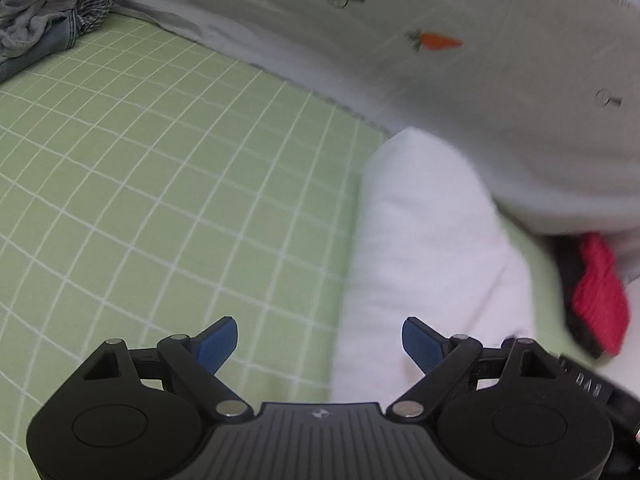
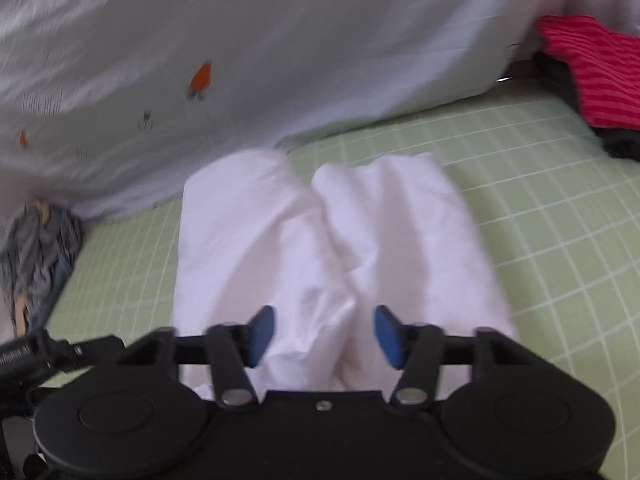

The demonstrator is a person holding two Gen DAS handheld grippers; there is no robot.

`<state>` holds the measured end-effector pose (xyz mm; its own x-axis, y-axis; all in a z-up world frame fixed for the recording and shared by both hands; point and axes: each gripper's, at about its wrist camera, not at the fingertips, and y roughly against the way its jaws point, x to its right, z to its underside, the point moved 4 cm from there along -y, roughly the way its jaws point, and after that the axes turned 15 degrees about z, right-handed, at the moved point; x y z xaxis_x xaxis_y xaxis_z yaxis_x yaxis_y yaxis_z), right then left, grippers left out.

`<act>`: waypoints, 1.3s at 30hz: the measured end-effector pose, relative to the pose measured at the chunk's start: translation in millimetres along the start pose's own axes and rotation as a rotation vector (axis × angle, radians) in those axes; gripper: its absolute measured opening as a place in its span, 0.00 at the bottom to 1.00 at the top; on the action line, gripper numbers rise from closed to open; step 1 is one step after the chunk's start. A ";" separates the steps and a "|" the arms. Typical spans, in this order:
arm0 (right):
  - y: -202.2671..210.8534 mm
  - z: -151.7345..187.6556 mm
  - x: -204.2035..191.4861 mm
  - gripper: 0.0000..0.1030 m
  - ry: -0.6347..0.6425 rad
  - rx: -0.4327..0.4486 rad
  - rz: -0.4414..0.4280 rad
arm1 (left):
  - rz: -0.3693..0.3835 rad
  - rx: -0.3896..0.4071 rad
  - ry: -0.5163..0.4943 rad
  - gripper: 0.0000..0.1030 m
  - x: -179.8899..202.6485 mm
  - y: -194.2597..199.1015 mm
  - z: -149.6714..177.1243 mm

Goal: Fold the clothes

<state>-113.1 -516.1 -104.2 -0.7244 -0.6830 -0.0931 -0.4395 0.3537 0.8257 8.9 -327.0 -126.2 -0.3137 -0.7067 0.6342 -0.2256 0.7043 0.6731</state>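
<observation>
Left wrist view showed a bed (image 1: 168, 168) covered by a pale green sheet ruled with a white grid, bordered at the back by a pale quilt (image 1: 500, 80) printed with small carrots. The left gripper (image 1: 320, 344) hung above the sheet with its blue-padded jaws released and nothing between them; the folded white garment (image 1: 432, 248) lay just to its right, flat on the sheet. A heap of grey and checked clothes (image 1: 48, 20) sat in the far left corner, and a red-and-black knitted piece (image 1: 596, 300) lay at the quilt's edge on the right. Small raised letters on the other tool at lower right were too blurred to read.

From the right wrist, the right gripper (image 2: 324, 336) stood over the near end of the white garment (image 2: 328, 248), its jaws part-way apart and astride a ridge of cloth; whether the pads pressed it could not be told. Pale lettering on the dark bar at lower left was unreadable.
</observation>
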 end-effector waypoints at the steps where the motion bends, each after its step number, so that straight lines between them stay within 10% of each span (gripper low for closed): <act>1: -3.6 1.1 -4.7 0.43 0.025 -0.001 0.010 | -0.001 -0.015 0.007 0.87 -6.3 -0.9 1.7; 9: -30.4 0.1 -3.7 0.34 0.045 -0.094 0.028 | 0.024 -0.044 0.019 0.87 -5.9 -15.2 1.0; 12: -8.7 -4.8 -7.0 0.11 0.090 -0.006 -0.031 | 0.025 -0.027 -0.007 0.87 3.7 -14.2 -0.6; 17: 54.8 -31.7 20.3 0.07 -0.064 0.161 -0.211 | 0.048 0.036 -0.106 0.87 26.0 -5.1 -8.8; 21: 83.2 -35.0 63.5 0.07 -0.068 0.263 -0.109 | 0.111 0.039 -0.189 0.88 50.2 -6.4 -9.7; 26: 18.3 -4.7 114.2 0.33 0.006 0.064 0.129 | 0.126 -0.075 -0.212 0.90 64.1 -39.9 1.0; 31: -1.3 13.9 124.4 0.72 -0.108 -0.020 0.014 | 0.104 -0.161 -0.246 0.90 69.0 -66.8 15.0; 39: -40.2 13.2 111.6 0.78 -0.088 -0.118 -0.054 | 0.162 -0.185 -0.152 0.96 62.8 -92.4 8.8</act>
<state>-183.2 -598.1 -155.2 -0.7472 -0.6388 -0.1836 -0.4175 0.2363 0.8774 1.9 -435.9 -151.9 -0.4694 -0.5577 0.6845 0.0068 0.7729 0.6344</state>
